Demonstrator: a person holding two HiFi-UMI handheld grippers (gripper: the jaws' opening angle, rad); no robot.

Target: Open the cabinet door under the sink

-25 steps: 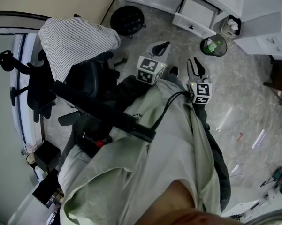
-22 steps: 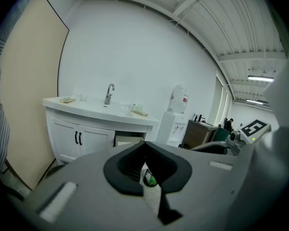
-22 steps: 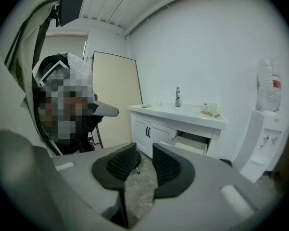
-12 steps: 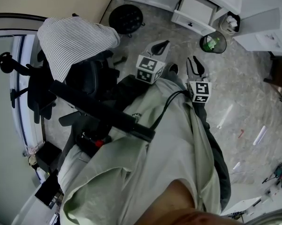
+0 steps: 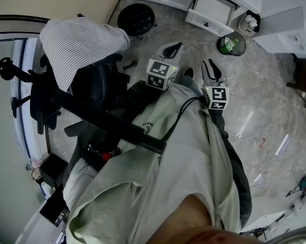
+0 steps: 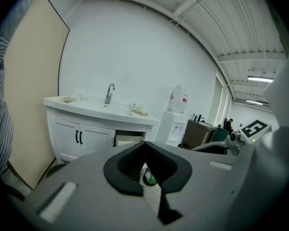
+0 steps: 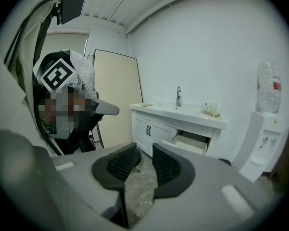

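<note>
The white sink cabinet (image 6: 94, 141) stands against the far wall, its two doors shut, with black handles (image 6: 78, 136) at their meeting edge. A faucet (image 6: 109, 93) rises above it. In the right gripper view the same doors (image 7: 158, 131) are shut, and a drawer (image 7: 190, 142) beside them is pulled out. My left gripper (image 6: 145, 146) is shut and holds nothing. My right gripper (image 7: 142, 150) is open and also holds nothing. Both point toward the cabinet from well back. In the head view the left gripper (image 5: 175, 48) and right gripper (image 5: 210, 65) hover over the floor in front of the person's body.
An office chair draped with a striped cloth (image 5: 81, 39) is close on the left. A black round stool (image 5: 136, 19) sits by the cabinet. A bin with a green bag (image 5: 231, 46) is near the open drawer (image 5: 211, 9). A water dispenser (image 6: 175, 124) stands to the cabinet's right.
The head view has drifted slightly. Both grippers keep their places, and their jaws look the same.
</note>
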